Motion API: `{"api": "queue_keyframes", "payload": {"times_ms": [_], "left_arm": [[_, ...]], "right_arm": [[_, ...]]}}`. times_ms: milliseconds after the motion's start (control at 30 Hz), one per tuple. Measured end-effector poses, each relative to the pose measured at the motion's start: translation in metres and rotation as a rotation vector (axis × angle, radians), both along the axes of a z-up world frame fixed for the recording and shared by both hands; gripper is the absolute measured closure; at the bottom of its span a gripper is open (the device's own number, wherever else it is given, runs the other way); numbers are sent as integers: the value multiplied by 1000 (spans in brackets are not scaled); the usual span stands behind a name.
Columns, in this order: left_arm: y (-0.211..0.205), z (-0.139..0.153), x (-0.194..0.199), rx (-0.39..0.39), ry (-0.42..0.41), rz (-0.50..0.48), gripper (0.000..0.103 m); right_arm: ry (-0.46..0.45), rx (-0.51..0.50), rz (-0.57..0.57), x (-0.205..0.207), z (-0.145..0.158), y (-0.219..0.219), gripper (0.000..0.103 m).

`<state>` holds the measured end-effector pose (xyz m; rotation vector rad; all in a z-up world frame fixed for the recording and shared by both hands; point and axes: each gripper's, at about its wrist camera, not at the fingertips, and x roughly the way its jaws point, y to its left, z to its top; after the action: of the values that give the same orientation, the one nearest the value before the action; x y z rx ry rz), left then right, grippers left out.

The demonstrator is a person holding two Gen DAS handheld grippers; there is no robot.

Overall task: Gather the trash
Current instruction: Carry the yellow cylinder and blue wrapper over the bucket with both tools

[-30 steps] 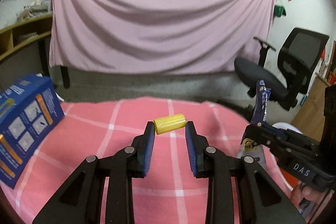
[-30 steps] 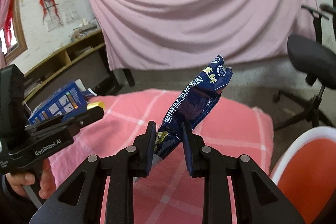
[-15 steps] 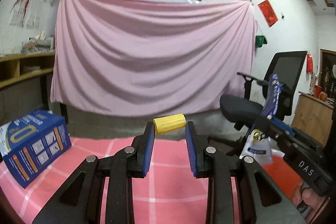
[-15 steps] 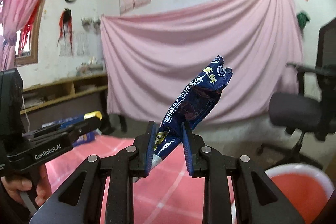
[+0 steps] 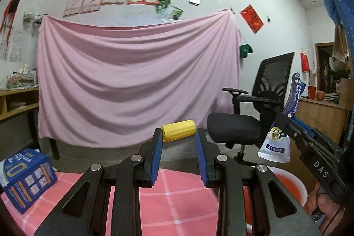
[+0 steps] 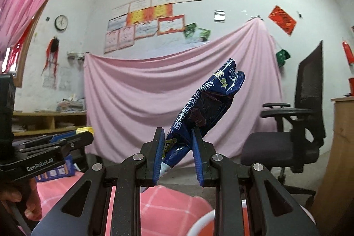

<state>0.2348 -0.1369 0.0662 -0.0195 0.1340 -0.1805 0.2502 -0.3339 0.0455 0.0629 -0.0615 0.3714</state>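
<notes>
My left gripper (image 5: 178,135) is shut on a small yellow cylinder (image 5: 178,130), held crosswise at the blue fingertips, high above the pink checked tablecloth (image 5: 174,202). My right gripper (image 6: 178,136) is shut on a dark blue snack wrapper (image 6: 205,103) that sticks up to the right. In the left wrist view the right gripper (image 5: 285,123) shows at the right with the wrapper (image 5: 275,143) hanging over a red basin with a white rim (image 5: 285,183). The right wrist view shows the left gripper (image 6: 85,135) at the left with the yellow piece at its tip.
A blue carton (image 5: 26,176) lies on the cloth at the left. A black office chair (image 5: 254,116) stands behind the table on the right, a pink sheet (image 5: 132,85) hangs on the wall, wooden shelves (image 6: 44,121) at left, a wooden cabinet (image 5: 323,116) at right.
Both grippers have risen and tilted up toward level, so the table dropped low in view and the wall came in. Both grips are unchanged; the red basin now shows below the wrapper.
</notes>
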Motion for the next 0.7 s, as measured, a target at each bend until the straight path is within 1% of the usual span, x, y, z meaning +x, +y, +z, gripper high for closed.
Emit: {"api": "queue_keyframes", "payload": {"times_ms": [167, 233, 400, 500, 567, 700], "left_arm": [[-29, 4, 4, 21, 5, -44, 78], [-45, 3, 6, 29, 12, -66, 78], [-68, -2, 12, 36, 34, -106, 78], [-82, -6, 19, 35, 54, -130, 78], [-84, -9, 24, 35, 68, -143, 78], [-97, -18, 33, 38, 120, -177, 78]], "right_arm": [[17, 19, -45, -3, -2, -26, 80], [26, 24, -57, -4, -2, -35, 80], [58, 40, -86, -2, -2, -55, 80], [85, 42, -103, -2, -7, -67, 80], [102, 41, -112, 0, -8, -73, 80], [172, 37, -123, 8, -14, -84, 79]]}}
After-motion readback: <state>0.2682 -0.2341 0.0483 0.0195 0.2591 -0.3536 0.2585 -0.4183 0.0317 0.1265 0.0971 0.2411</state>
